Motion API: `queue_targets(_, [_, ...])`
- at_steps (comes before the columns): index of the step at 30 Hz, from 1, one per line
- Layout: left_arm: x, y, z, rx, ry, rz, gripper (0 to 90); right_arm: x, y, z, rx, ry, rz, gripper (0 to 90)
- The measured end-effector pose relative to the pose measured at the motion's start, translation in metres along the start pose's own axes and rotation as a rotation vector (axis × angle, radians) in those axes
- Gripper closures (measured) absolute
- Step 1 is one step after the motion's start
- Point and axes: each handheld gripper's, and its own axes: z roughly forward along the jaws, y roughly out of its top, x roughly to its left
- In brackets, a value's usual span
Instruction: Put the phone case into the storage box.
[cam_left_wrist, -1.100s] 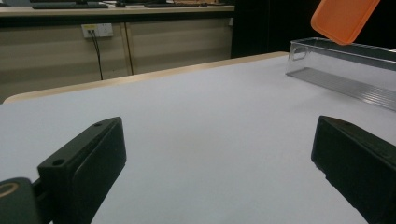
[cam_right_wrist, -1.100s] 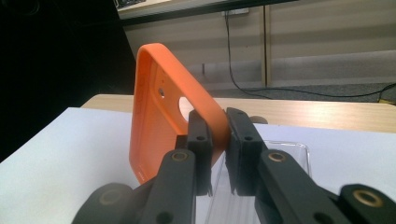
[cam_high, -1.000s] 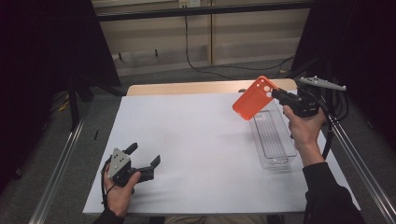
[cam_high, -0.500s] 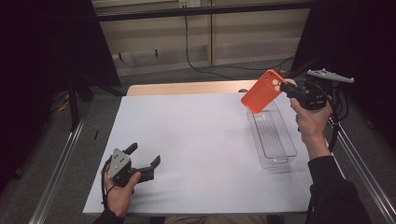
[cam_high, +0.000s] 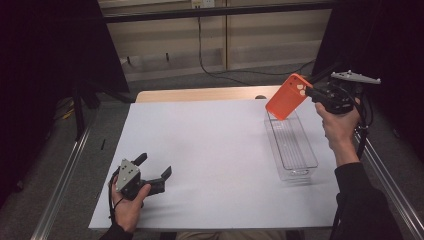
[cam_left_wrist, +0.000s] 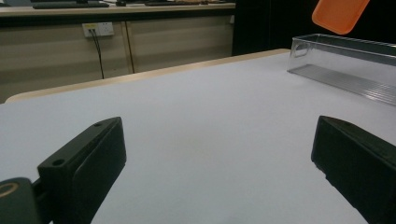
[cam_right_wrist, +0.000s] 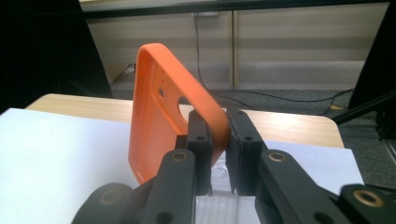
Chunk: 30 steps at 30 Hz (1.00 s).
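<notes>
So nearest the camera, the left gripper sits low on the white table, jaws spread wide with nothing between them, just bare table in the gap. It's parked well apart from all the action, and honestly that's fine, it isn't needed for this bit

Further out, the right gripper is up in the air, clamped tight on one corner of an orange phone case. In the right gripper view the pads pinch the case's rim near the camera cutout, and the rest of the case sticks out ahead and off to the side of the jaws, tilted on edge. From the left gripper view the case hangs above the far end of the bin

Right below the held case is the clear plastic bin, a long narrow tray running away from the right gripper's tips. Looks empty to me

My read: the case is going into that bin. To do it well I'd turn the wrist so the case's long side lines up with the bin's length, since the bin is narrow and a crosswise case will catch on the walls. Lower until the free end is inside the rim, then let go. It's only a corner pinch, so move slow or it may swivel
</notes>
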Motion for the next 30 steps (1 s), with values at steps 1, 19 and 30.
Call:
queue_targets(1, [0.0,0.0,0.0,0.004,0.001,0.0,3.0,-0.001,0.0,0.001,0.007,-0.005,-0.009,81.2])
queue_targets(19, [0.0,0.0,0.0,0.003,-0.004,0.007,3.0,-0.006,0.003,0.016,0.054,-0.048,-0.08,81.2])
queue_targets(30, [-0.002,-0.001,0.002,0.01,-0.008,0.027,3.0,-0.008,0.003,0.024,0.09,-0.058,-0.147,81.3])
